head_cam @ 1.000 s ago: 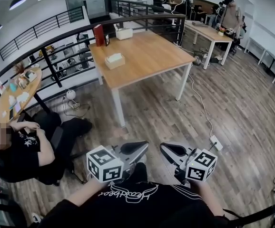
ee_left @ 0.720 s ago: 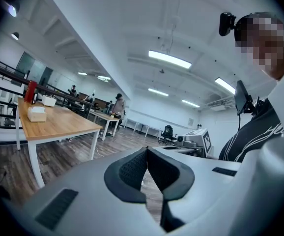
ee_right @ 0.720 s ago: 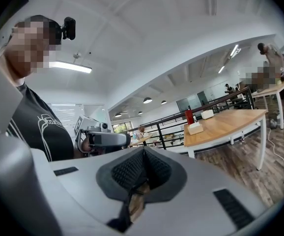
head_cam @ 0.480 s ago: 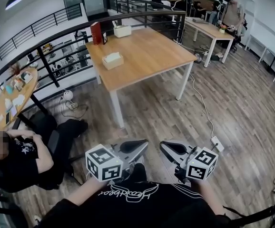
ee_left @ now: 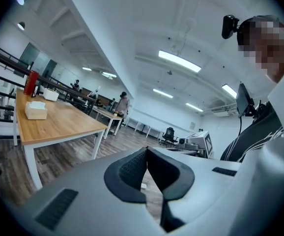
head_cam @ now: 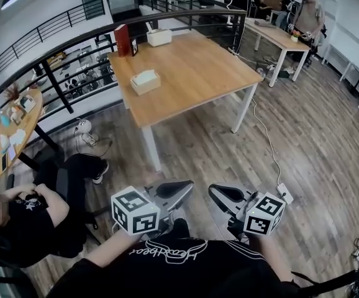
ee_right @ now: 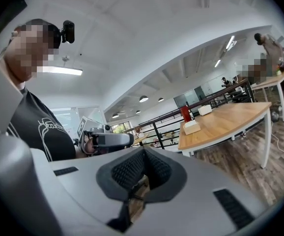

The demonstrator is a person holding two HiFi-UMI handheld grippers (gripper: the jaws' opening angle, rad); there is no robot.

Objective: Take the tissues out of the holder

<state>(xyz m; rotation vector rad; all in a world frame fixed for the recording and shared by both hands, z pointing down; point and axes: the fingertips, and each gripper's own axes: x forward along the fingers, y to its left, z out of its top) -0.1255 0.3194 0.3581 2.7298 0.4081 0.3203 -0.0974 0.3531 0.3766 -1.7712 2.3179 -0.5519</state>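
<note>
- On the wooden table (head_cam: 192,73), well ahead of the person, the tissue holder (head_cam: 145,83) sits near the railing-side edge, with white tissues (head_cam: 146,74) showing at its top.
- The left gripper (ee_left: 146,151) and right gripper (ee_right: 143,152) are held close to the body, jaws pressed together on nothing.
- The tissues look light, soft and easy to tear. A pinch on the exposed top sheet seems the likeliest hold, though the holder may lift with it.
</note>
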